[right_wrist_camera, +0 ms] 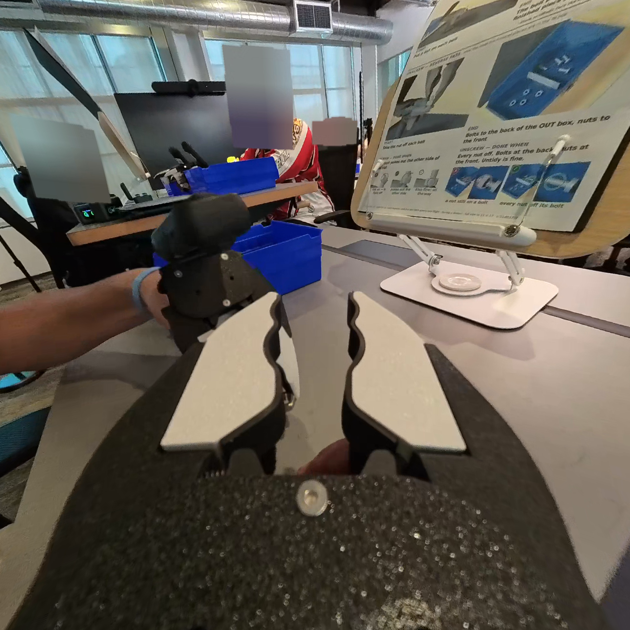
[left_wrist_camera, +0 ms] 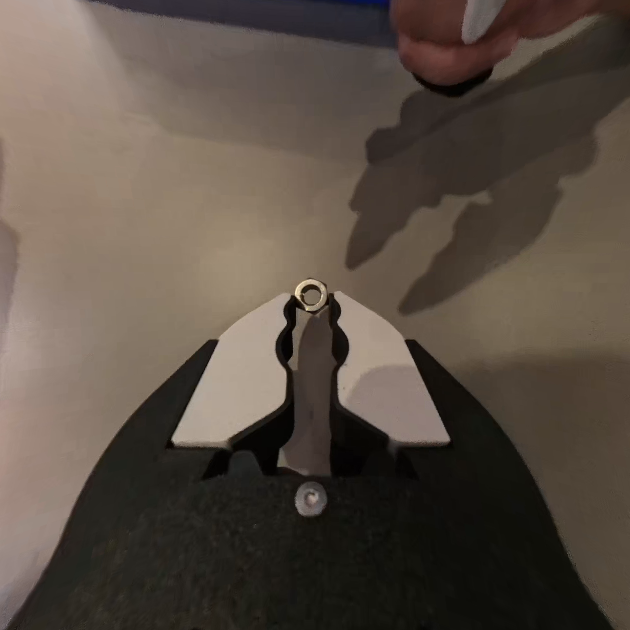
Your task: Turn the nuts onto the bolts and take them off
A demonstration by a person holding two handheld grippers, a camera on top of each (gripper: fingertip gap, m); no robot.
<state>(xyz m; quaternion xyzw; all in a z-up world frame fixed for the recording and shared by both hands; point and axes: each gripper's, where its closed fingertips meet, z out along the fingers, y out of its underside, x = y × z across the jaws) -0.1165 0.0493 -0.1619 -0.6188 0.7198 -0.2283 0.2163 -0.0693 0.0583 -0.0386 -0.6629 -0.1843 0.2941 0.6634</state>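
Observation:
My left gripper [left_wrist_camera: 312, 299] points down at the pale table [left_wrist_camera: 170, 204] and is shut on a small silver hex nut [left_wrist_camera: 311, 296], pinched at the very fingertips with its hole facing the camera. My right gripper [right_wrist_camera: 313, 301] is open and empty above the grey table [right_wrist_camera: 511, 392]. In the right wrist view the left gripper's black body [right_wrist_camera: 204, 283] shows at the left, held by a hand, and a bit of metal [right_wrist_camera: 289, 402] shows at its tip. No bolt is in view.
A blue bin [right_wrist_camera: 283, 259] stands behind the left gripper. An instruction board on a white stand [right_wrist_camera: 470, 293] is at the back right. A hand [left_wrist_camera: 443, 51] and the right gripper's shadow [left_wrist_camera: 460, 204] show in the left wrist view. There is about 12 centimetres between the tips of the two grippers.

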